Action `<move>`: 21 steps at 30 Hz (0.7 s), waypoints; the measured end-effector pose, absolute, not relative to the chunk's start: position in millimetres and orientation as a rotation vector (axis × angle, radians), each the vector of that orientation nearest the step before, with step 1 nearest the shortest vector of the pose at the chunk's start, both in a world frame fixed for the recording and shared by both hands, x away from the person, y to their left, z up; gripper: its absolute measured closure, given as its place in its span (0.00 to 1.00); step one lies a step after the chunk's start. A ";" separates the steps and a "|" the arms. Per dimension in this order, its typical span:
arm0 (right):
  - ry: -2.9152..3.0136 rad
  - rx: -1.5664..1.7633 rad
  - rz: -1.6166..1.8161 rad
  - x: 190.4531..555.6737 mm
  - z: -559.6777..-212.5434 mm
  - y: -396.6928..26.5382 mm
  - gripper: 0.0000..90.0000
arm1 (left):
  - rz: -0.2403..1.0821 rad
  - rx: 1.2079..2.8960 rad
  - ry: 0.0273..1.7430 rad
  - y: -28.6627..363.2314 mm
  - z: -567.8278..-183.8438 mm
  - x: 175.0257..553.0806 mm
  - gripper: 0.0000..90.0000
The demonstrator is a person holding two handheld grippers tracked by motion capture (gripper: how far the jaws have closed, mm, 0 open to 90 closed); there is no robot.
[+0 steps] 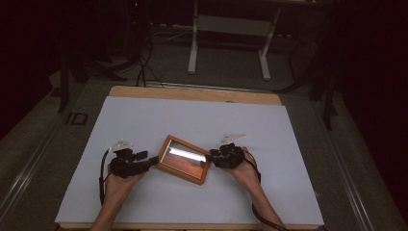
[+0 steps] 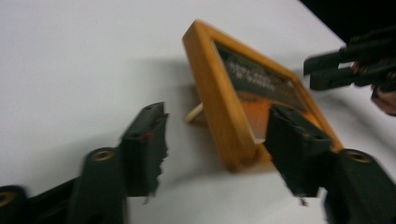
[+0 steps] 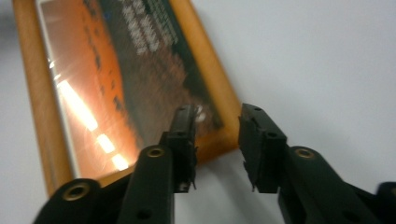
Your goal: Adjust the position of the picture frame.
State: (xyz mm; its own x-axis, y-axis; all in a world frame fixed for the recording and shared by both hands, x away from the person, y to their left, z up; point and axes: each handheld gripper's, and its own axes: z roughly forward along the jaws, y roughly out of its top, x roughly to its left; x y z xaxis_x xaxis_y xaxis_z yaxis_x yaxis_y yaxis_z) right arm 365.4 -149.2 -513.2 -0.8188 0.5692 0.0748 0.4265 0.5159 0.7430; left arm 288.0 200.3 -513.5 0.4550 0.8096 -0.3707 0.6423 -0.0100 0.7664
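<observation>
Both forearms reach in from below. The left claw (image 1: pixel 153 160) points right with its jaws spread wide; the right claw (image 1: pixel 210 157) points left, jaws parted.

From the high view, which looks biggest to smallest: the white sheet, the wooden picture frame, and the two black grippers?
1. White sheet, by far.
2. Picture frame.
3. Left gripper and right gripper: both smaller than the frame, too alike to rank.
</observation>
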 end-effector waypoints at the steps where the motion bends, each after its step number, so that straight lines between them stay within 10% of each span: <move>1: 2.567 0.863 1.197 367.5 -512.9 -148.1 0.68 | 0.199 1.711 1.265 199.7 -514.9 286.6 0.35; 21: 2.665 0.883 1.283 388.6 -524.2 -133.3 0.51 | -0.066 1.720 1.270 166.4 -533.7 299.9 0.36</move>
State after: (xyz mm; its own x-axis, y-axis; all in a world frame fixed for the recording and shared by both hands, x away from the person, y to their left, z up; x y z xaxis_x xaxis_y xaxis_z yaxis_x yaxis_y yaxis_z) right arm 388.6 -133.3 -524.2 -0.8350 0.5163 0.1900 0.4706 0.4914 0.7329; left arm 299.9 166.4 -533.7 0.4565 0.7081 -0.5387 0.7604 0.0040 0.6495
